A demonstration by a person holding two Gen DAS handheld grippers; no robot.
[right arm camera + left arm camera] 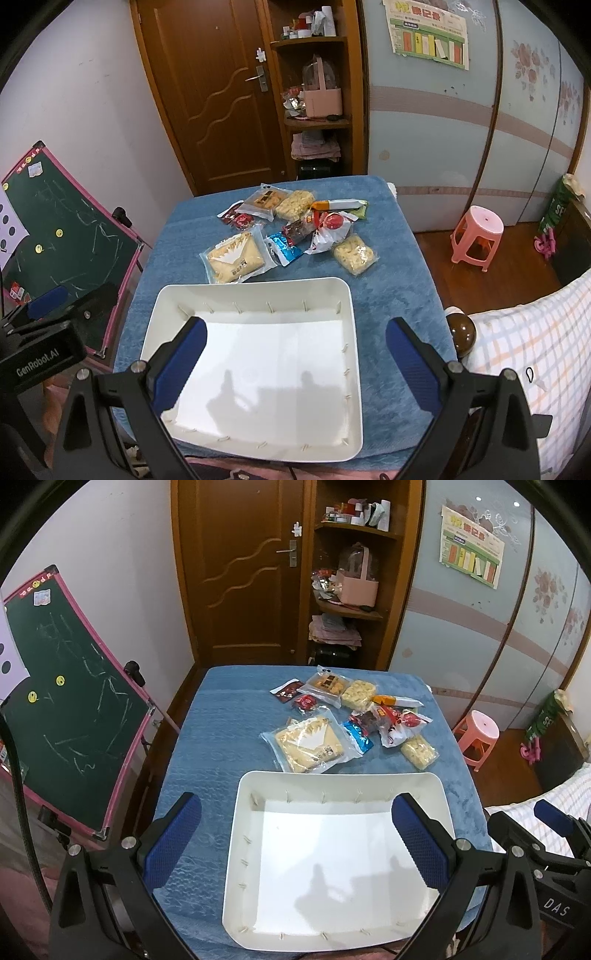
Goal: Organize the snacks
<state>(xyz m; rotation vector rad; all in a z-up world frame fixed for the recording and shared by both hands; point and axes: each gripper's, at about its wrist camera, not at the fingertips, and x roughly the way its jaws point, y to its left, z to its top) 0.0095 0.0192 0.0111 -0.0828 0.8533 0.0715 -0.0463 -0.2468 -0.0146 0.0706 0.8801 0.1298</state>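
A bedroom corner with a brown door [240, 568], a pastel wardrobe and a chalkboard easel [70, 716] surrounds a worktop [207, 738] draped in a blue towel. Both claws hover at its near edge, each spread wide and pinching nothing: the left claw [295, 845] straddles the near left wall of a white tray [240, 830], while the right claw [295, 365] hangs over the same tray's near right part. The tray's white floor is bare; only the claws' shadows fall across it.

Just past the tray's far rim lies a large clear biscuit pack [236, 258] with a white envelope pattern. Ahead of the right claw, a little farther, sit a blue foil packet [284, 249], a red-and-white bag [330, 229] and a clear pack of pale yellow pieces [354, 254]. Beyond these come a dark red wrapper [295, 229], a small red packet [242, 220], a dark red sachet [229, 212], a clear pack with brown label [266, 201], a second pale yellow pack [295, 201] and an orange-and-white tube-shaped pack [340, 204]. That makes ten snack items as far as the pile can be separated, all on the towel.

A pink stool [478, 236] stands on the floor off to the right.
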